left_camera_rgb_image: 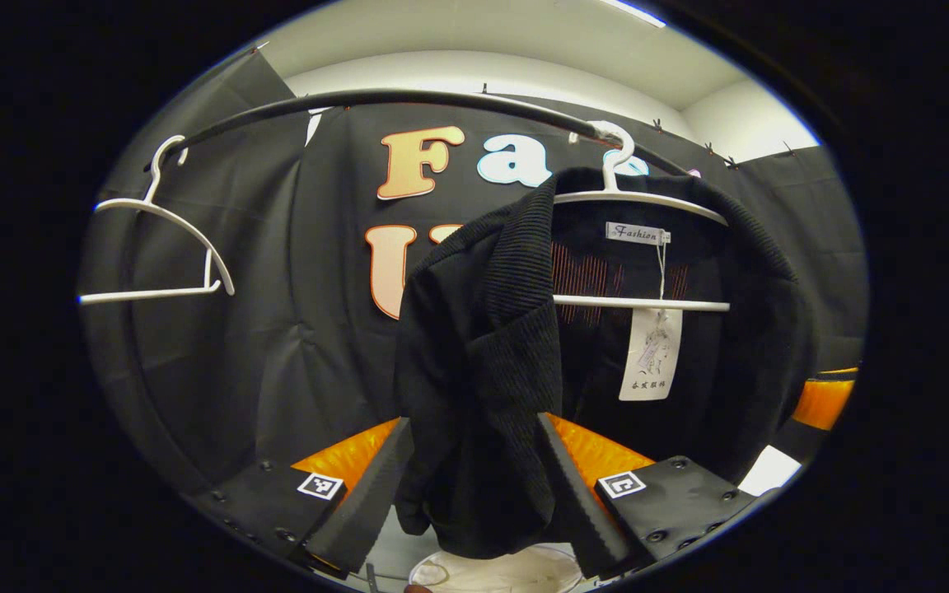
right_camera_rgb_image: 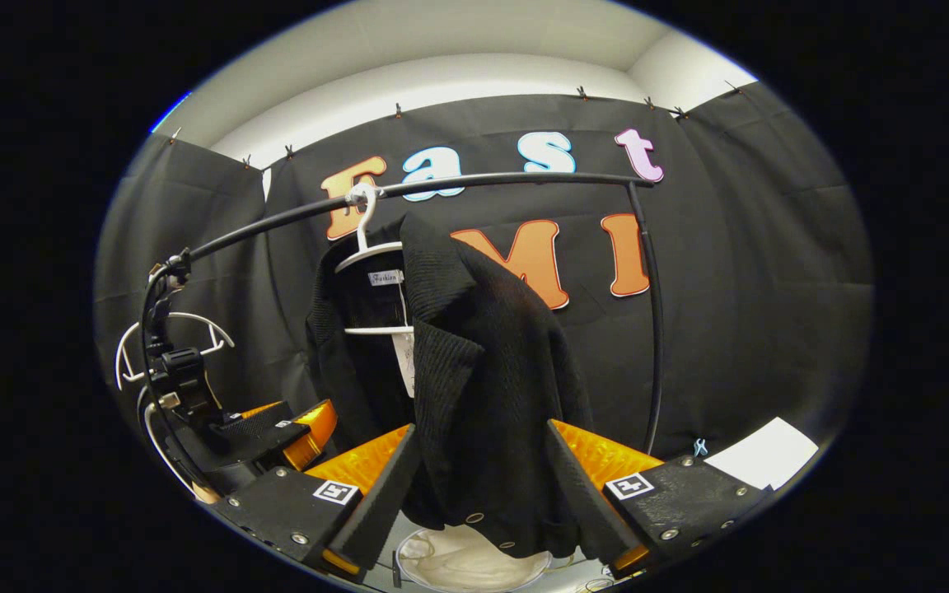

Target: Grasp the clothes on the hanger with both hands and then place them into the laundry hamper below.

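White plastic shows at the upper left of the left gripper view, where a bare hanger [left_camera_rgb_image: 165, 239] hooks over the dark curved rail [left_camera_rgb_image: 409, 100]. Right of centre in that view a black knitted jacket [left_camera_rgb_image: 483, 362] hangs on a second white hanger [left_camera_rgb_image: 639, 198], with a paper tag [left_camera_rgb_image: 650, 354] dangling inside it. One front panel of the jacket drops down between the two fingers of the left gripper [left_camera_rgb_image: 470, 502] at the bottom of the frame; the fingers stand apart on either side of the cloth, and I cannot tell whether they press on it. Below the hem, at the bottom centre, sits the pale round rim of the laundry hamper [left_camera_rgb_image: 507, 572]. In the right gripper view, the other gripper and its cable appear at the lower left, near the bare hanger [right_camera_rgb_image: 174, 333]. Toward the middle, the jacket [right_camera_rgb_image: 491, 371] hangs from the rail [right_camera_rgb_image: 507, 179], its other front panel falling between the fingers of the right gripper [right_camera_rgb_image: 483, 506], which flank it spread wide; whether they clamp it is unclear. The hamper [right_camera_rgb_image: 474, 568] lies beneath. At the lower right lies a white sheet [right_camera_rgb_image: 763, 453].
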The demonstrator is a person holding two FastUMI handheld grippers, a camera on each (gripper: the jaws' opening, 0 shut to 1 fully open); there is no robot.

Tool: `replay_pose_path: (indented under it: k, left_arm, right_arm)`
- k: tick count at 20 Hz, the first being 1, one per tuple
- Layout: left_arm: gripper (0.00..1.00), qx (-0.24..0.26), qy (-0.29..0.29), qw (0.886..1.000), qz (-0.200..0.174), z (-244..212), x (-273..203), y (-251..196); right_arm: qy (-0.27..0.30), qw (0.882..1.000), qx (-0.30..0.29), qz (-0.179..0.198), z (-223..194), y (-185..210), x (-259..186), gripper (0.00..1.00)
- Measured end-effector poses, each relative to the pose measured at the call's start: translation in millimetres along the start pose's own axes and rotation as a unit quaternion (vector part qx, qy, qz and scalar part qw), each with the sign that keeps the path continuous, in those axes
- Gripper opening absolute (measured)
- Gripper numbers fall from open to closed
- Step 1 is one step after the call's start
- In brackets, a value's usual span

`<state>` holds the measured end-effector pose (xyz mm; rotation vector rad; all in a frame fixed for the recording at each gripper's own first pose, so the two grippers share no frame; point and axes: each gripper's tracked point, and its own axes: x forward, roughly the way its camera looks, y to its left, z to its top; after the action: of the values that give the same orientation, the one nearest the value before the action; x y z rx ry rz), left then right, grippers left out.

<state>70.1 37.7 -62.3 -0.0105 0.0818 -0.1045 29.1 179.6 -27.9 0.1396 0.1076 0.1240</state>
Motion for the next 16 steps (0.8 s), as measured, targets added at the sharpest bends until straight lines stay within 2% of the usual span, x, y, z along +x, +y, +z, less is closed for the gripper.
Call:
replay_pose_path:
  k: [2,4,9,10,11,12,13,14,15,16]
  left_arm:
    - [0.93,0.0,0.001,1.0,-0.007,-1.8,11.5,0.4]
    - [1.0,0.007,0.004,1.0,-0.013,-5.6,22.3,1.5]
    - [0.98,0.021,0.017,0.999,-0.041,-15.9,49.3,-7.6]
    - [0.96,0.022,0.018,0.999,-0.043,-15.8,49.0,-8.8]
    - [0.94,0.02,0.014,0.998,-0.05,-14.0,48.7,-11.2]
    - [1.0,0.014,0.008,0.998,-0.058,-12.0,49.5,-14.3]
    - [0.94,0.008,0.007,0.998,-0.066,-12.6,52.6,-16.3]
    - [0.94,0.006,0.012,0.997,-0.07,-15.0,57.2,-16.8]
    - [0.94,0.002,0.016,0.997,-0.072,-16.0,62.7,-16.0]
    - [0.94,-0.004,0.017,0.997,-0.076,-16.6,68.6,-16.3]
  right_arm:
    - [0.002,1.0,-0.01,-0.016,-3.8,-1.8,15.3,0.93]
    - [0.01,0.999,-0.014,-0.032,-11.1,-5.5,33.3,0.94]
    - [0.019,0.999,-0.011,-0.038,-19.7,-5.7,74.3,0.93]
    - [0.02,0.999,-0.016,-0.041,-20.5,-7.4,78.7,1.0]
    - [0.021,0.999,-0.019,-0.041,-21.1,-7.3,84.1,1.0]
    - [0.023,0.999,-0.019,-0.041,-22.6,-6.6,87.3,1.0]
    - [0.023,0.999,-0.017,-0.04,-23.3,-5.4,90.1,0.84]
    - [0.022,0.999,-0.016,-0.039,-23.0,-5.8,93.8,0.92]
    - [0.022,0.999,-0.016,-0.038,-23.2,-5.5,96.2,0.9]
    - [0.021,0.999,-0.014,-0.037,-23.0,-4.6,98.8,0.96]
